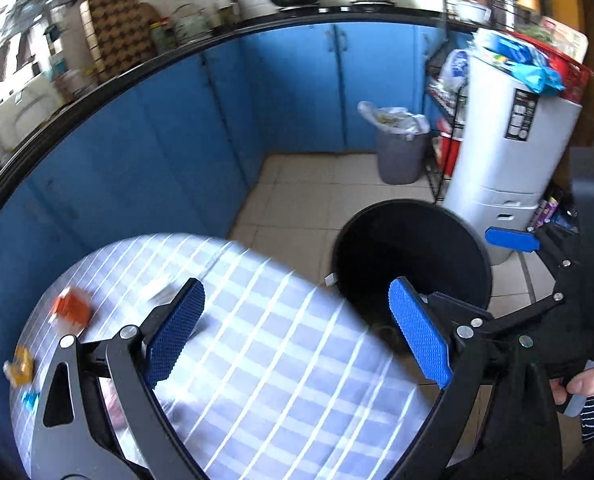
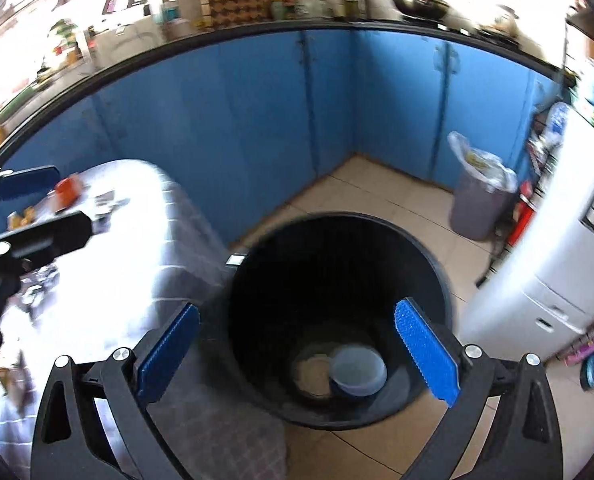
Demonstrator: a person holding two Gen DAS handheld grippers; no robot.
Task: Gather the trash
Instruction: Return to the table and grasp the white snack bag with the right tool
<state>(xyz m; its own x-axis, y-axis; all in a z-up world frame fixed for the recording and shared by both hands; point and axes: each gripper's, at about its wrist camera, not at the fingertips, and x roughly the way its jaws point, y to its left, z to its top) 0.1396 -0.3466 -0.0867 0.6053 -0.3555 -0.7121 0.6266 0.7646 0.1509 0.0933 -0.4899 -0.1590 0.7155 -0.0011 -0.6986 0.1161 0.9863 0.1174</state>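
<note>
The left gripper [image 1: 297, 332] is wide apart over the striped tablecloth [image 1: 257, 360], holding nothing. The right gripper [image 2: 297, 352] is wide apart too, above the black bin [image 2: 337, 264]. A bowl [image 2: 359, 370] lies inside it. An orange wrapper [image 1: 71, 308] sits on the table.

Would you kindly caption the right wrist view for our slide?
Open right tool poised over a black bin holding a bowl, beside the checked-cloth table.
</note>
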